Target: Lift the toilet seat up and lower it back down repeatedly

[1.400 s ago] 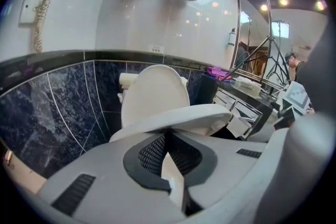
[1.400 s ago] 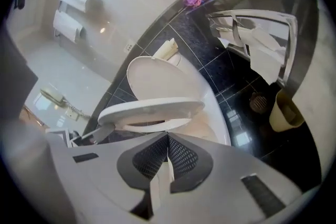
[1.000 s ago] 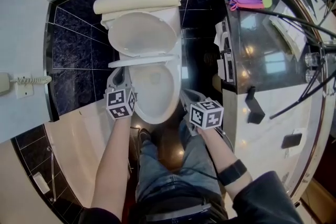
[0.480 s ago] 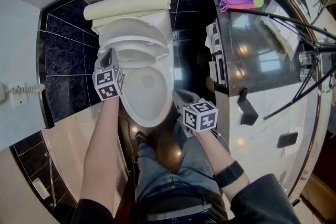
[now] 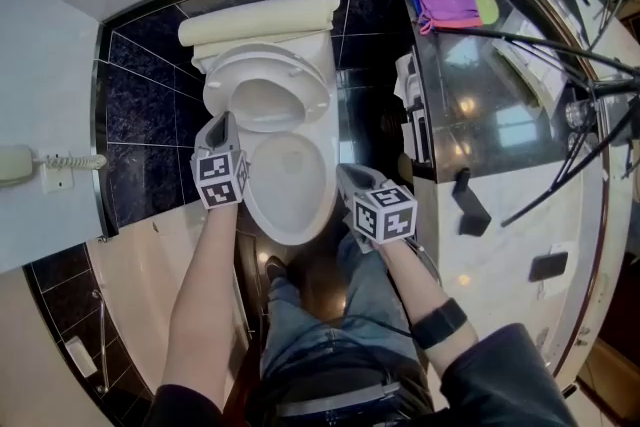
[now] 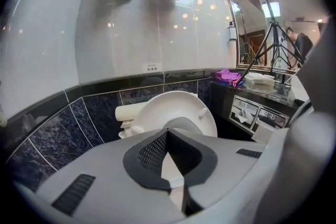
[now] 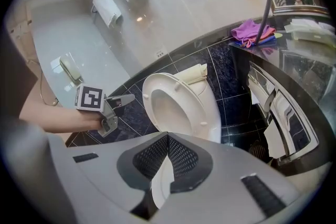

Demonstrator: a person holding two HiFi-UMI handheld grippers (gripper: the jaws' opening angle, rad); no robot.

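Toilet seat (image 5: 316,98) leans raised at the far end of the bowl (image 5: 328,200), held by neither; left tongs (image 5: 224,121) and right tongs (image 5: 347,174) are pinched together, empty, so an off-balance seat could slam down

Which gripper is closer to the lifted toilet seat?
The left hand-held gripper, beside the raised toilet seat; the right hand-held gripper sits farther off.

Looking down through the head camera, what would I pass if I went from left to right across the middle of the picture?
wall phone → left gripper → toilet bowl → right gripper → dark vanity counter
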